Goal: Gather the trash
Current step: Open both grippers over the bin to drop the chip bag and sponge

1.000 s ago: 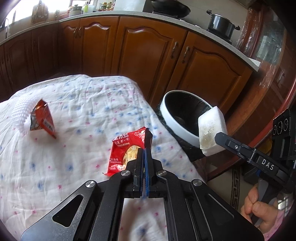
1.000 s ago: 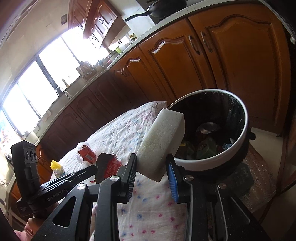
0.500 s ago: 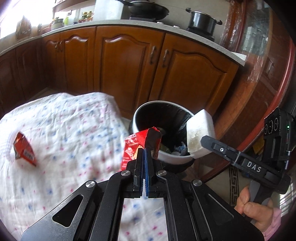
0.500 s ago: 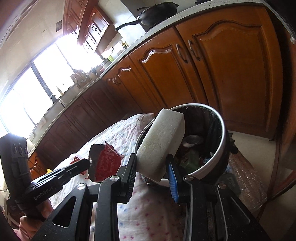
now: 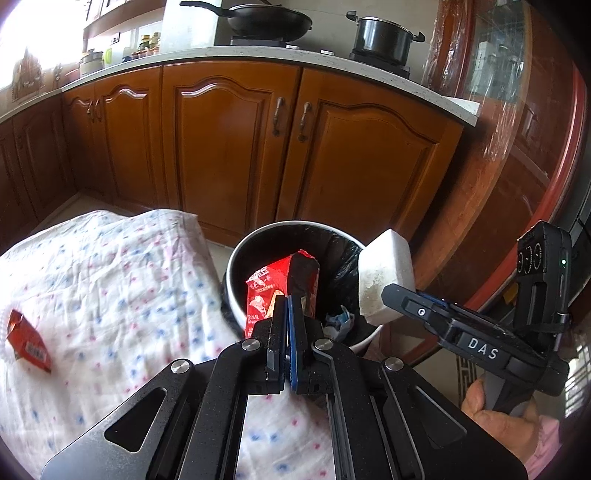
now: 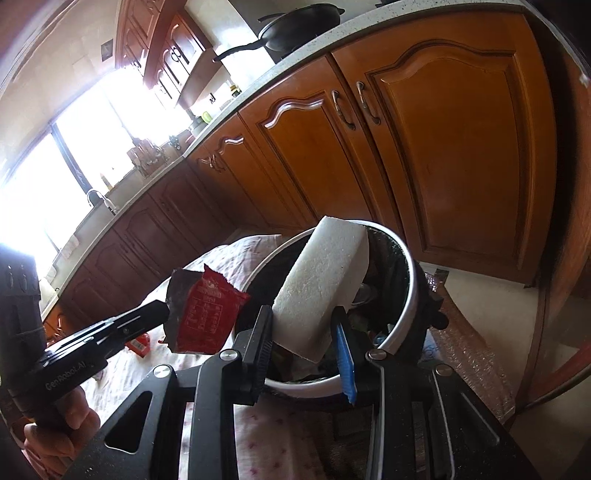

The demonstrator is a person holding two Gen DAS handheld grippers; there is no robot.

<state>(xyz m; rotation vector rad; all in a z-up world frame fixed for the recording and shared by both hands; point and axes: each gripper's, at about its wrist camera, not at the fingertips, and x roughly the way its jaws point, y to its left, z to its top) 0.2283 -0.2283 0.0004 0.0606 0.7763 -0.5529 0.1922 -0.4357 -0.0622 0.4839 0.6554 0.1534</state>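
Observation:
My left gripper (image 5: 287,301) is shut on a red snack wrapper (image 5: 282,286), which hangs over the left part of the round white trash bin (image 5: 236,269) lined with a black bag. In the right wrist view the same red wrapper (image 6: 205,314) sits beside the left gripper (image 6: 162,314), left of the bin (image 6: 408,291). My right gripper (image 6: 304,328) is shut on a white foam block (image 6: 321,284), held above the bin's opening. From the left wrist view the foam block (image 5: 384,277) is over the bin's right rim. Several pieces of trash lie inside the bin.
Another red wrapper (image 5: 27,343) lies on the floral cloth (image 5: 110,288) left of the bin. Wooden cabinets (image 5: 229,147) stand behind, with a pan (image 5: 269,20) and a pot (image 5: 382,37) on the counter. A red-rimmed glass tabletop (image 5: 532,184) is at the right.
Both grippers have swung from over the cloth toward the bin. The red wrapper was lifted off the cloth and now hangs over the bin; the foam block now sits over the opening.

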